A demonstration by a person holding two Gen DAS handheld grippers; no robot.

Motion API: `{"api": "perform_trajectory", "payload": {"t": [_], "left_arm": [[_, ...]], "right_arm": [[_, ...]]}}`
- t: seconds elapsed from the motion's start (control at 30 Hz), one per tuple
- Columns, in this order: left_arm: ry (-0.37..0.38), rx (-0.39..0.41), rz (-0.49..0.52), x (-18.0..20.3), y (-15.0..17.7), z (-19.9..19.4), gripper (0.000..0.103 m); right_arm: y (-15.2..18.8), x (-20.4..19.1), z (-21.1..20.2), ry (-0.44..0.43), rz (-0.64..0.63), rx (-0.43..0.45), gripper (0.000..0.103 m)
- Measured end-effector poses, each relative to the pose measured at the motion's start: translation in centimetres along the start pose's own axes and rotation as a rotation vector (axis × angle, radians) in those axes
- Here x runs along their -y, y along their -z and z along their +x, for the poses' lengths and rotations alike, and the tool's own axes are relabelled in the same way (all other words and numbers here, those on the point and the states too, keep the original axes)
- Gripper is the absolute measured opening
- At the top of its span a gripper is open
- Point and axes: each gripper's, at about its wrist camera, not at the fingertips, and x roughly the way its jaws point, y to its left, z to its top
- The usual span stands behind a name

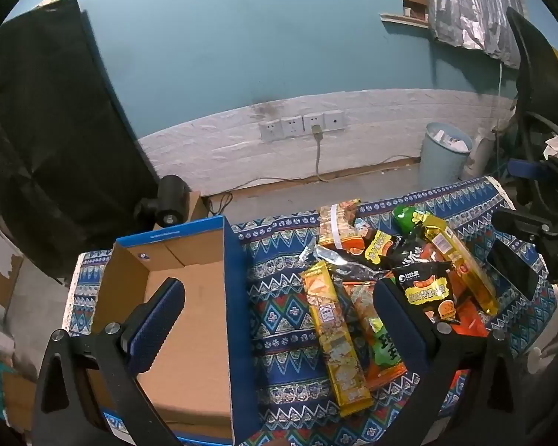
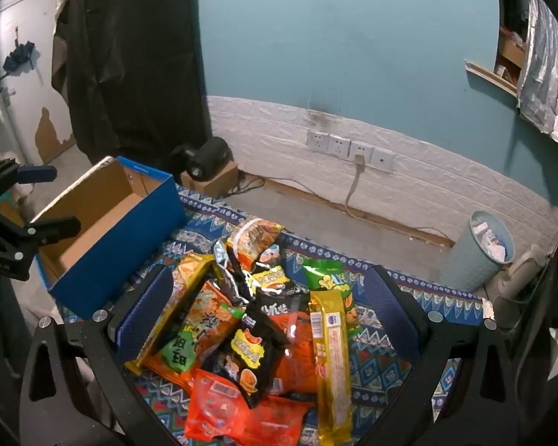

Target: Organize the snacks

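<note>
A pile of snack packets (image 1: 390, 278) lies on the patterned cloth, right of an open blue cardboard box (image 1: 189, 297) with a bare brown inside. A long yellow packet (image 1: 334, 338) lies nearest the box. My left gripper (image 1: 279, 297) is open and empty, its left finger over the box, its right finger over the pile. In the right wrist view the pile (image 2: 256, 334) lies between the fingers of my open, empty right gripper (image 2: 275, 297), which hovers above it. The box (image 2: 108, 230) stands to the left there. A gold packet (image 2: 333, 364) lies on the pile's right side.
The patterned cloth (image 1: 282, 316) covers the table. A pale blue waste bin (image 1: 444, 156) stands on the floor by the wall, with wall sockets (image 1: 301, 126) behind. A black speaker (image 1: 167, 204) sits on a small carton beyond the box. A black chair (image 1: 539, 85) is at the right.
</note>
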Motion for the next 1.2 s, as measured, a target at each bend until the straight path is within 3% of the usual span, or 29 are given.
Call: {"api": "perform_trajectory", "payload": {"t": [0.37,1.2], "left_arm": [[-0.025,0.033,0.012,0.9,0.3,-0.7,0.102],[0.025,0.001,0.006,0.8,0.6,-0.1,0.102]], "right_arm": [[-0.2,-0.1,-0.1,-0.011,-0.007,0.000,0.100],[0.5,-0.4,0.4,-0.001,-0.012,-0.021,0.100]]}}
